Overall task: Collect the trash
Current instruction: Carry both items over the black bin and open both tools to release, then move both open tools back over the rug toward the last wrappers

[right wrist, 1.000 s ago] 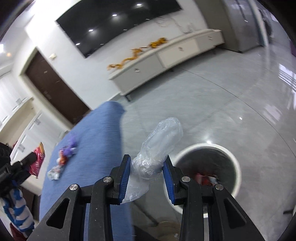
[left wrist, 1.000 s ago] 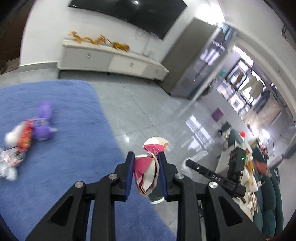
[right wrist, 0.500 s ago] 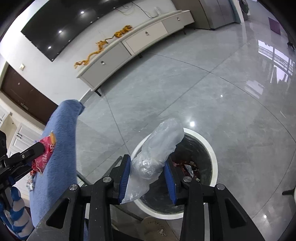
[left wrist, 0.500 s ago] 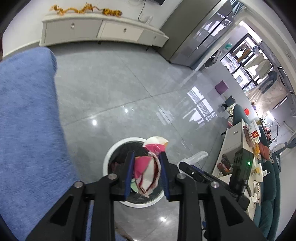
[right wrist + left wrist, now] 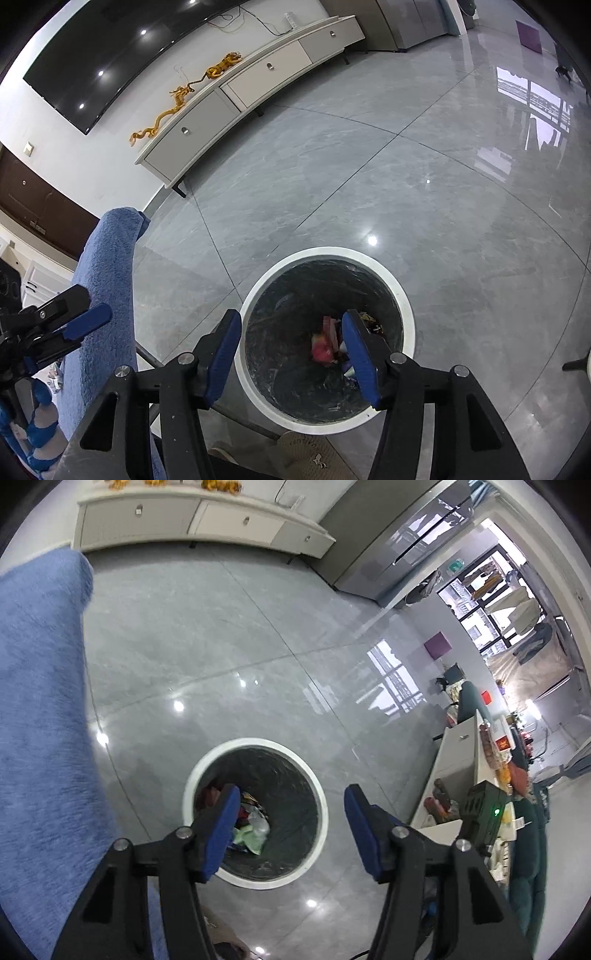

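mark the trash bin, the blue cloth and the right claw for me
trash bin [image 5: 405, 306]: right wrist view, white rim, right side.
blue cloth [image 5: 40, 701]: left wrist view, middle of the fabric.
right claw [image 5: 291, 350]: right wrist view, midway between its fingertips, jaws open.

Glossy grey tiled floor [image 5: 229, 635], fuzzy blue cloth [image 5: 40, 701], smooth white bin rim [image 5: 404, 295], shiny black liner [image 5: 295, 295]

Bin [image 5: 317, 786]: white rim, black liner; inside, pink-red wrapper [image 5: 325, 341] and pale green scrap [image 5: 251, 840]. Gripper pads [image 5: 221, 827] blue on black arms. Cloth [image 5: 40, 701] plain blue. Floor [image 5: 369, 166] grey marbled tile. Cabinet [image 5: 258, 81] cream, golden dragon figure [image 5: 177, 99] on top.
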Demonstrator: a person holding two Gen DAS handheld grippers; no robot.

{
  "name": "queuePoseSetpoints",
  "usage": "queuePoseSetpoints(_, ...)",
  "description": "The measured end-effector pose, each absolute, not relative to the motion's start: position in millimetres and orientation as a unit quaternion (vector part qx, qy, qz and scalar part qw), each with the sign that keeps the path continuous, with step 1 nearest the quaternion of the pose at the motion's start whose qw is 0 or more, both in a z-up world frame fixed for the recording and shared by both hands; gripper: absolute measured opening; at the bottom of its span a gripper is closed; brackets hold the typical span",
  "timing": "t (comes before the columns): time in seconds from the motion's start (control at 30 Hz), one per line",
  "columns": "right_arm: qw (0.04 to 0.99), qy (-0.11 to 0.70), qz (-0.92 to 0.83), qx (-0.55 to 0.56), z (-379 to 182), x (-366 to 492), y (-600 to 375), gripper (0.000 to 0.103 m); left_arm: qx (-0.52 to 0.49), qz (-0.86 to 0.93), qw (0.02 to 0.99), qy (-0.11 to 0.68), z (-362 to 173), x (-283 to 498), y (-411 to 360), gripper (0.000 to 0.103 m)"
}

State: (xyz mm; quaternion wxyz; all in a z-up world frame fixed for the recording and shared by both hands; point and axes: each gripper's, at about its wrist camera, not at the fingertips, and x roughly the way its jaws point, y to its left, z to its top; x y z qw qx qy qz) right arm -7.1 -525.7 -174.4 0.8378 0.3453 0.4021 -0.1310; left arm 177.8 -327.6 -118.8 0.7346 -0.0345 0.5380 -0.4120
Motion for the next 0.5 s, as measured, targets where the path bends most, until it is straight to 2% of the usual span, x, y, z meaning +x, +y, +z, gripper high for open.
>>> queuePoseSetpoints(0.27, 0.859, 0.371, -0.116, 0.332, -134, -16, -510, 0.054, -0.022, -0.387, 0.791, 0.473, -67, 159, -278, 0.057)
queuePoseSetpoints(0.5, 0.896, 0.328, -0.069, 0.291, -67, -19, -465, 0.054, -0.041, -0.351, 0.842, 0.408, -16, 145, -188, 0.057)
